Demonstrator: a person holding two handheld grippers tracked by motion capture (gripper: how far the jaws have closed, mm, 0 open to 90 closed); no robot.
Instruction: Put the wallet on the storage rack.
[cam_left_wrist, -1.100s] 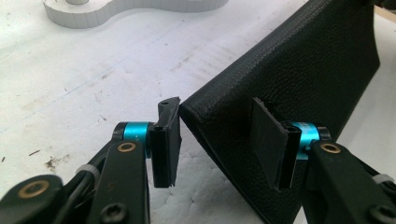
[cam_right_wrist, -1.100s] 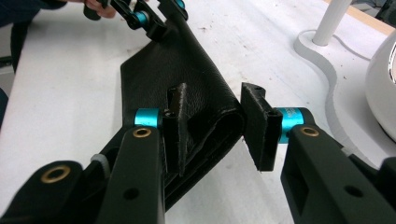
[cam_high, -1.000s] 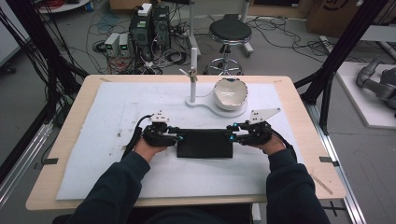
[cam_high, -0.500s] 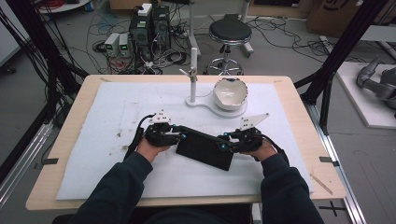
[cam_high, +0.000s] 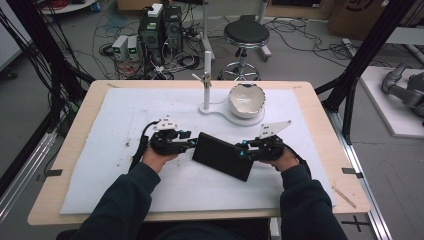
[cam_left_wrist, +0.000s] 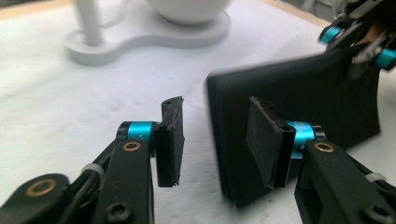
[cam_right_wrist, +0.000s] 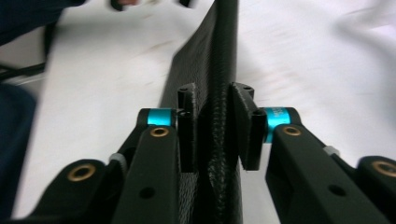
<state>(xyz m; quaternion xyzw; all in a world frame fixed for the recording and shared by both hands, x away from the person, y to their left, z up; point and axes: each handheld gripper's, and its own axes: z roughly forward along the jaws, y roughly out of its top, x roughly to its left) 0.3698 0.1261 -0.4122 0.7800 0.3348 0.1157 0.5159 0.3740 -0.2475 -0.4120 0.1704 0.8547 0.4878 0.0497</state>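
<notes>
White stand (cam_high: 206, 80) and white bowl (cam_high: 246, 99) on a shared white base (cam_high: 223, 111), ahead of both grippers, well apart; nothing in between. Black flat case (cam_high: 223, 155) sits between the grippers, tilted over the white mat (cam_high: 100, 125). Right gripper (cam_right_wrist: 214, 126) pinches the case's right end, pads on both faces. Left gripper (cam_left_wrist: 215, 140) spread, case edge between the jaws, left pad clear of it. Both forearms come in low, hands level, jaws pointing inward.
</notes>
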